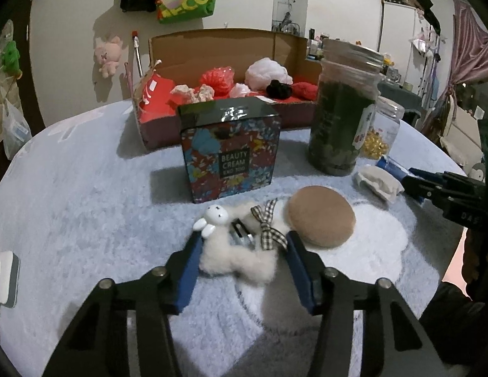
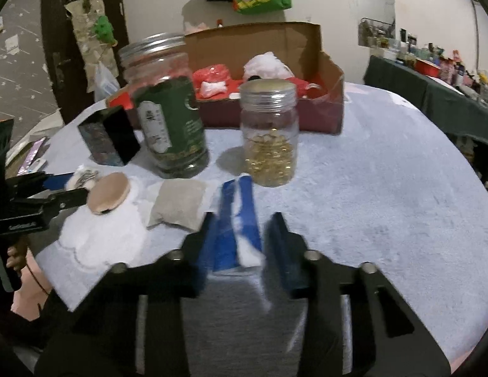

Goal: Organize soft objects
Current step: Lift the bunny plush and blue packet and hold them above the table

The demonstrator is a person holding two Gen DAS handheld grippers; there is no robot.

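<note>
A fluffy white bunny hair clip with a checked bow lies on the light blue tablecloth between the fingers of my open left gripper. A tan round puff lies just right of it, also in the right wrist view. A small beige pillow lies beside that. My right gripper is open around a blue tube, its jaws not pressing it. A cardboard box at the back holds several red, white and black soft things.
A Beauty Cream box, a tall green-filled jar and a small jar of gold capsules stand mid-table. A white cloud-shaped mat lies under the puff. A white device sits at the left edge.
</note>
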